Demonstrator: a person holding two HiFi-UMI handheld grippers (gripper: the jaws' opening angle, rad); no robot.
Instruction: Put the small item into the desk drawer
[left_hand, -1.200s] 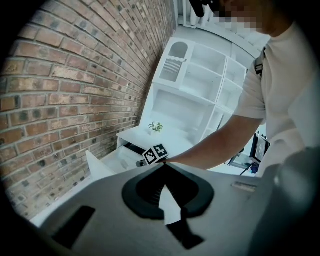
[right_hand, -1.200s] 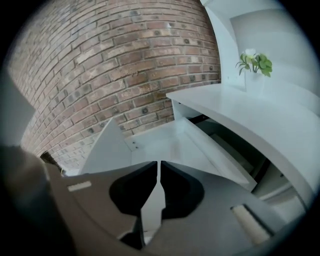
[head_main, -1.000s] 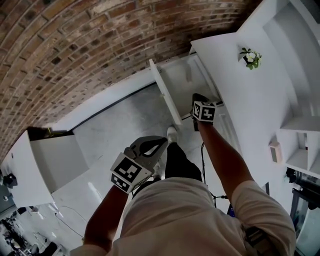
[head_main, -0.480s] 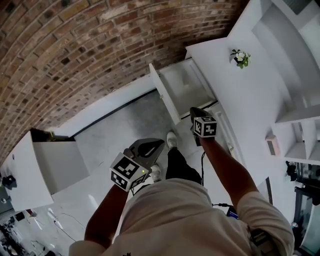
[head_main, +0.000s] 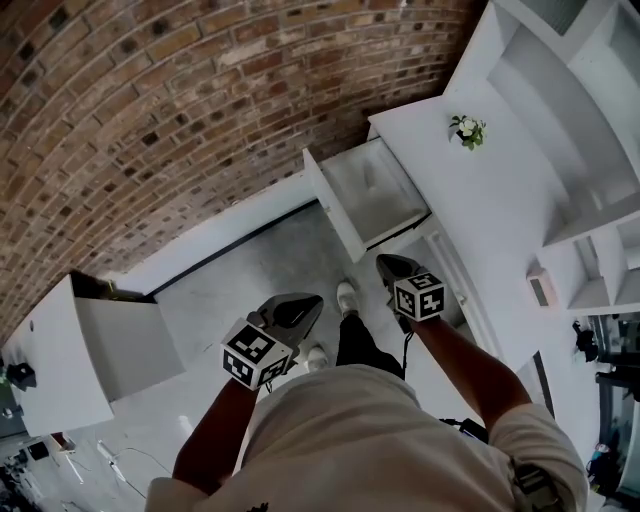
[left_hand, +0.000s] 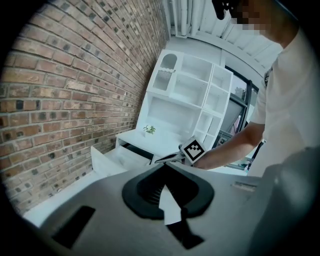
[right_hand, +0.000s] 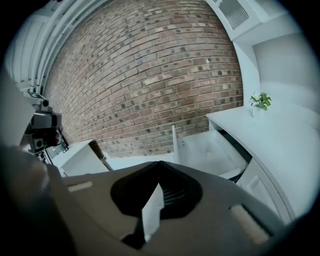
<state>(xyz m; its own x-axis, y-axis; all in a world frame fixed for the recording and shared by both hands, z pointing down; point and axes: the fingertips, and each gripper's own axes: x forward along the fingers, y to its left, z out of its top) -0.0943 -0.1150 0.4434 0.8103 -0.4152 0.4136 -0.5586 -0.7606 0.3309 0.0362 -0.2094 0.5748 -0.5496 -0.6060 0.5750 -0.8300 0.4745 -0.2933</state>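
Observation:
The white desk drawer (head_main: 335, 205) stands pulled out under the desk top (head_main: 480, 200), below the brick wall; it also shows in the right gripper view (right_hand: 210, 150) and the left gripper view (left_hand: 112, 157). A faint small pale shape (head_main: 372, 180) lies on its floor; I cannot tell what it is. My right gripper (head_main: 385, 262) hangs just in front of the drawer, outside it, jaws shut and empty (right_hand: 160, 164). My left gripper (head_main: 315, 300) is further back over the floor, its jaws together with nothing between them (left_hand: 162, 166).
A small potted plant (head_main: 467, 130) stands on the desk top, under a white shelf unit (head_main: 570, 80). Another white open box-like cabinet (head_main: 100, 350) sits on the floor at the left. The person's shoes (head_main: 345, 295) are on the grey floor before the drawer.
The right gripper has pulled back out of the drawer towards the person and risen. The left gripper has shifted a little. The drawer stays open.

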